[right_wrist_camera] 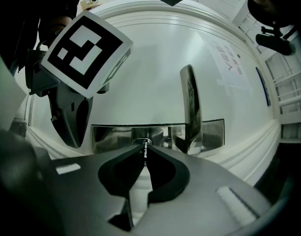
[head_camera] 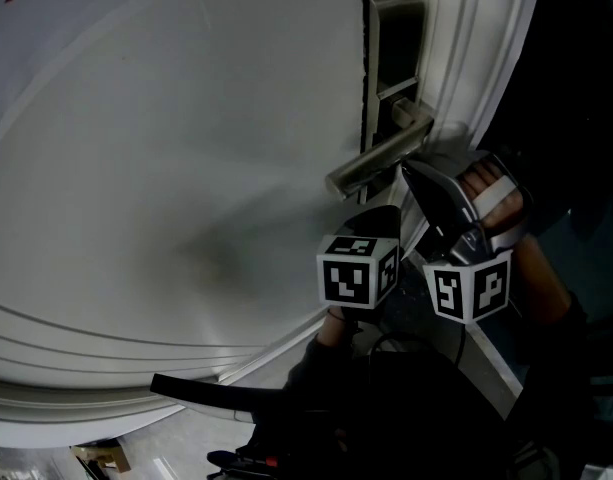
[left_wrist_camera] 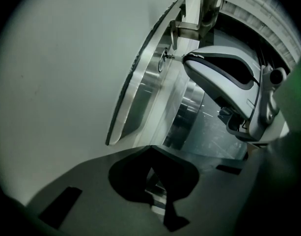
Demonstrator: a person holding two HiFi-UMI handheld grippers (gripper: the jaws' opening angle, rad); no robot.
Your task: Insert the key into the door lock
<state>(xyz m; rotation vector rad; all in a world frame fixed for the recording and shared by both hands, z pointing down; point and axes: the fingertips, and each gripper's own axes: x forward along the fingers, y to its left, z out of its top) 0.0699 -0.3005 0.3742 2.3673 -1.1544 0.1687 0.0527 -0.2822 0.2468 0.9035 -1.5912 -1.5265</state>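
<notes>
Key (right_wrist_camera: 145, 149) clamped edge-on between closed jaws of right gripper (right_wrist_camera: 144, 156), tip set at keyhole of door lock (left_wrist_camera: 162, 61), near lever handle (head_camera: 381, 163). Left gripper (left_wrist_camera: 150, 150) clenched on nothing, held just beside right gripper

The left claw (left_wrist_camera: 150, 146) is sitting low in the frame, its dark grey jaws meeting at the tips with nothing gripped between them. Beyond it, the smooth white door (left_wrist_camera: 67, 73) is filling the left side. The long brushed-steel lock plate (left_wrist_camera: 140, 87) is lying against the door, seen nearly edge-on. The white-and-black right claw (left_wrist_camera: 185, 58) is reaching in from the right, its tip pointing at the plate's round keyhole cylinder (left_wrist_camera: 162, 61). A slim metal key (left_wrist_camera: 174, 57) is bridging tip and cylinder. Above them, the steel lever handle (left_wrist_camera: 192, 29) is jutting out from the plate.
</notes>
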